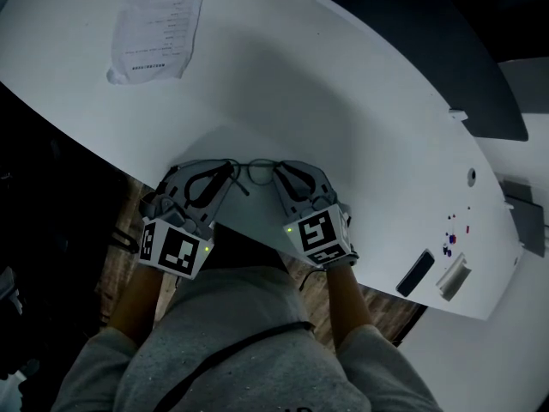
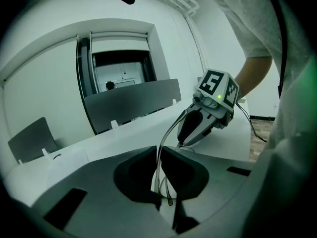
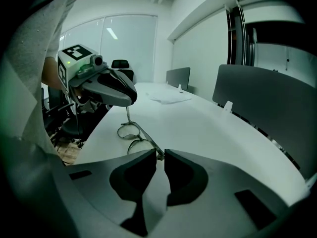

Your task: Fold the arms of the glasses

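Left claw pinching a glasses arm, right claw nipped onto the glasses at opposite hinge, lenses between both claws, white surface beneath.

Dim cool light, fisheye-warped dark edges

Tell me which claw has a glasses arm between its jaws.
The left claw: a thin glasses arm runs between its closed jaws; the right claw holds the frame's corner.
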A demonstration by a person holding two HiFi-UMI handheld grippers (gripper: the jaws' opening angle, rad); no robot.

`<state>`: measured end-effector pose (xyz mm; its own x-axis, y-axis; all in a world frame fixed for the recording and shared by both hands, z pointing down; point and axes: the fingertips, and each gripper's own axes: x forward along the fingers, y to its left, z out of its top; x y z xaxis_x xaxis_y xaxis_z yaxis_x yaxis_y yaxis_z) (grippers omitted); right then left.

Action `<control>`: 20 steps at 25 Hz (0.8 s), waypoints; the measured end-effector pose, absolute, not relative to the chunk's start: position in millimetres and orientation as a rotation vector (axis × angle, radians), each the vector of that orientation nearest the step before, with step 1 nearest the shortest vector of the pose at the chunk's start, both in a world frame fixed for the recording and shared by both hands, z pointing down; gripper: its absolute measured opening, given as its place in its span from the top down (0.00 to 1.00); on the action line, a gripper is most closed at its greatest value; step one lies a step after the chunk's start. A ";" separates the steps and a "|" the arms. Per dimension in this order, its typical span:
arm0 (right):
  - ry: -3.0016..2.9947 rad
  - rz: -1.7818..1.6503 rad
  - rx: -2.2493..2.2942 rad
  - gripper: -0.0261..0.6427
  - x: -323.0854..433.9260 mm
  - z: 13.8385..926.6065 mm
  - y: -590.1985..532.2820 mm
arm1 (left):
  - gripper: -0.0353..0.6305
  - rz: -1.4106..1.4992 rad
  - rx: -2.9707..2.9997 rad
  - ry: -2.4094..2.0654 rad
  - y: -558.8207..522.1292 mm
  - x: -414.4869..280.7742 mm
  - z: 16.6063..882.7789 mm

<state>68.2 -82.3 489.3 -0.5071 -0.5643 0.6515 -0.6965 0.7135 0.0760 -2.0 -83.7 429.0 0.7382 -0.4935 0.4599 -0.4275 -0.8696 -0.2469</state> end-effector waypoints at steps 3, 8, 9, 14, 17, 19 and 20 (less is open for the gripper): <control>-2.256 0.262 0.952 0.87 68.1 490.2 -81.6 | 0.90 -0.824 -2.796 0.699 -81.9 8.5 435.8; -2.273 0.260 0.967 0.87 70.5 485.5 -80.2 | 0.90 -0.871 -2.767 0.665 -82.3 21.1 446.2; -2.284 0.253 0.964 0.87 71.6 481.6 -77.9 | 0.90 -0.885 -2.762 0.654 -82.1 22.6 448.8; -2.523 0.222 0.883 0.85 65.8 438.6 -65.6 | 0.91 -0.942 -2.764 0.614 -78.9 25.1 464.7; -2.637 0.271 0.827 0.79 62.4 415.4 -60.2 | 0.91 -0.946 -2.766 0.608 -78.6 27.4 468.2; -2.675 0.298 0.793 0.77 58.0 404.7 -59.5 | 0.91 -0.950 -2.765 0.593 -78.9 29.1 467.9; -2.678 0.301 0.770 0.77 54.8 401.8 -59.7 | 0.91 -0.952 -2.763 0.585 -79.2 29.7 467.8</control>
<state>54.8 -59.7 401.8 -0.7965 -0.4746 0.3747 -0.5459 0.8309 -0.1079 29.7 -79.2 467.8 0.7206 -0.4129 0.5570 -0.3106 -0.9104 -0.2732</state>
